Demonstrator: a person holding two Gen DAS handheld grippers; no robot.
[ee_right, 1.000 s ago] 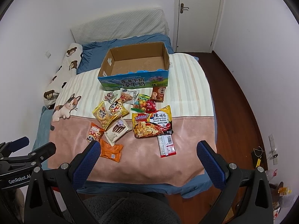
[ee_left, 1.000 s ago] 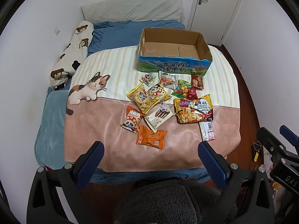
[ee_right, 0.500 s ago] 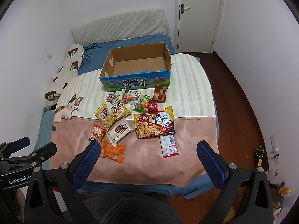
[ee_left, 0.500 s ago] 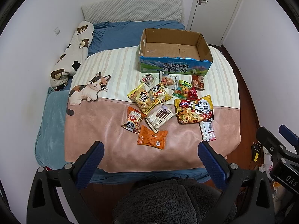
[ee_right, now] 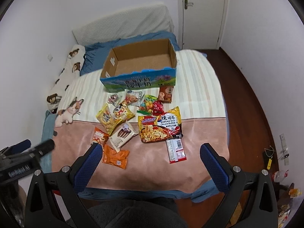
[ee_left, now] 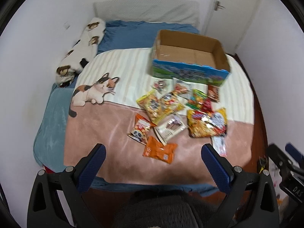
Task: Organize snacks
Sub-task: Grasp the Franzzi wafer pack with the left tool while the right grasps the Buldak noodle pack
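Snacks all sit loose on the bed [ee_right: 205, 133], none boxed yet, so this looks like the very start. Going left to right in the right wrist view: the left tongs [ee_left: 152, 163] hang over the foot edge with jaws wide apart and empty, roughly lined up on the orange packet [ee_right: 115, 156], which is the item nearest that edge. Just past it toward the head of the bed are the small orange mushroom bag [ee_right: 98, 135] and the white chocolate-stick pack [ee_right: 123, 134], then two overlapping yellow bags [ee_right: 112, 116]. Right of those lies the big Korean cheese noodle pack [ee_right: 160, 127], with a slim red-and-white wrapper [ee_right: 175, 150] touching its near edge, and a red pouch [ee_right: 158, 107] and brown packet [ee_right: 166, 94] further up by the box. The right tongs [ee_right: 150, 163] are also spread open, holding nothing. The cardboard box [ee_right: 138, 80] stands open-topped near the middle of the bed, looks empty, blue printed front facing us. My take: grab the flat packets by a crimped end seam rather than the puffy middle, so the tongs don't crush chips, and clear the nearest ones first so you're not reaching over stuff. Left view is blurry.
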